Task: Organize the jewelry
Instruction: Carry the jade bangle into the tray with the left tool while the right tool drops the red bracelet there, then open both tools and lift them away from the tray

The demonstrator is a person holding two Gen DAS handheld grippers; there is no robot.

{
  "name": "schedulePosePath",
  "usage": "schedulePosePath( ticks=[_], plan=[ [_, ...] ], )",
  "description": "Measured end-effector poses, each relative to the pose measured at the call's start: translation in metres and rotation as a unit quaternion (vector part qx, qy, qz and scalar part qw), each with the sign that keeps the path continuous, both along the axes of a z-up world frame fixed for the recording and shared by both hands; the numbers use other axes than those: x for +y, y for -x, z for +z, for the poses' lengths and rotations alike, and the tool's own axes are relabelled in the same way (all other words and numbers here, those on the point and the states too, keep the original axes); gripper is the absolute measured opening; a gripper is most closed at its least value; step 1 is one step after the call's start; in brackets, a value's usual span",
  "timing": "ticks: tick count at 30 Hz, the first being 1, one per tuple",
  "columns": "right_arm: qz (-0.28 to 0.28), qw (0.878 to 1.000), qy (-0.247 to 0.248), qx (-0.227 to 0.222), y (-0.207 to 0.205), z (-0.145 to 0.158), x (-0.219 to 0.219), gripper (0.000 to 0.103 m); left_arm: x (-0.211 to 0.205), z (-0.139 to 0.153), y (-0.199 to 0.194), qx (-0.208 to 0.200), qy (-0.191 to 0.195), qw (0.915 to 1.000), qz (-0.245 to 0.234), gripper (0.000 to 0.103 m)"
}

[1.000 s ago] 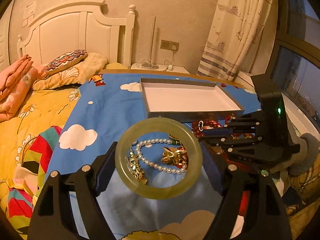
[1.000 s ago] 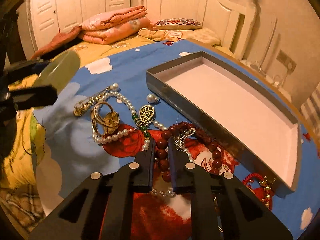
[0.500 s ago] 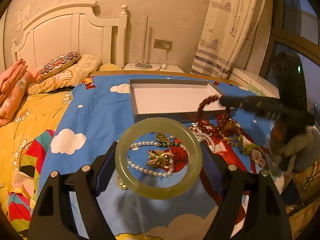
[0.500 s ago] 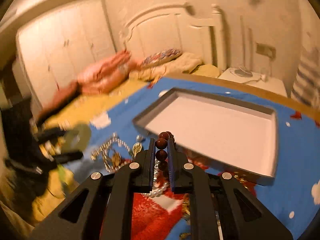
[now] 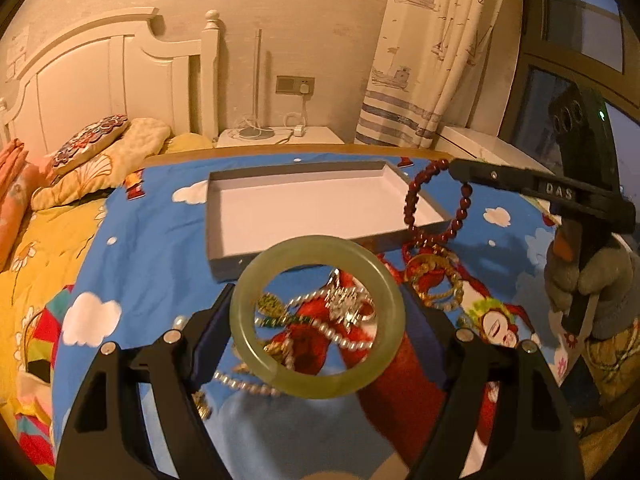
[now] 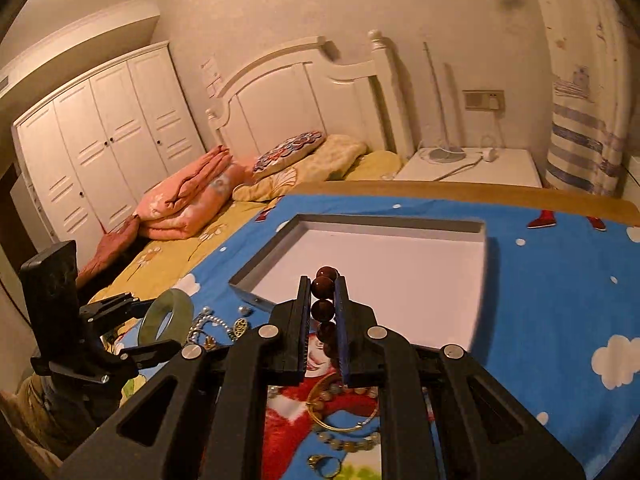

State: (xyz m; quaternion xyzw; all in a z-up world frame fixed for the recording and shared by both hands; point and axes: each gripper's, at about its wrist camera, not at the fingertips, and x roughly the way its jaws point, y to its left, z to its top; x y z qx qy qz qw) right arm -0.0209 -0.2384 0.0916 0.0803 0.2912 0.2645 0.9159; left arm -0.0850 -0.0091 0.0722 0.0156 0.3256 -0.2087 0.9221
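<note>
The right gripper is clamped on a red bead bracelet hanging over the white tray's near right corner. The left gripper pinches a jade bangle just before the tray. Each should clear the rim, then release low.

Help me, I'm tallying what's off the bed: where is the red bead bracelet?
The red bead bracelet hangs from the shut right gripper, lifted over the near right corner of the white tray.
</note>
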Motion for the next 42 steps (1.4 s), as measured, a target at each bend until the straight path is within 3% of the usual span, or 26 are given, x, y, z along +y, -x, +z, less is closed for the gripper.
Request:
schedulePosePath(
  ticks=[8, 16, 24, 32, 34, 36, 37, 42],
  plan=[
    [-0.019, 1.0, 0.004, -0.01, 0.0, 0.003, -0.014, 0.012, -0.027, 0.0, -0.021, 0.008, -0.005, 0.9998, -0.019, 0.078],
    [-0.057, 0.996, 0.07, -0.02, -0.04, 0.0, -0.003, 0.012, -0.048, 0.001, -0.071, 0.023, 0.002, 0.9996, -0.016, 0.078],
    [-0.095, 0.983, 0.156, -0.023, -0.086, -0.012, 0.015, 0.012, -0.06, 0.003, -0.135, 0.035, -0.027, 0.9987, 0.026, 0.078],
    [-0.093, 0.975, 0.203, 0.003, -0.124, -0.032, 0.036, 0.013, -0.051, -0.018, -0.189, 0.074, -0.044, 0.992, 0.092, 0.078],
    [-0.086, 0.972, 0.219, 0.015, -0.13, -0.038, 0.046, 0.023, -0.045, -0.029, -0.201, 0.099, -0.05, 0.9874, 0.114, 0.078],
    [-0.083, 0.971, 0.222, 0.017, -0.131, -0.043, 0.052, 0.058, -0.039, -0.038, -0.205, 0.114, -0.051, 0.9844, 0.124, 0.079],
    [-0.085, 0.971, 0.222, 0.013, -0.13, -0.044, 0.053, 0.063, -0.036, -0.039, -0.204, 0.114, -0.05, 0.984, 0.128, 0.078],
    [-0.08, 0.971, 0.227, 0.01, -0.124, -0.05, 0.061, 0.064, -0.028, -0.021, -0.191, 0.077, -0.049, 0.9873, 0.13, 0.079]
  ],
)
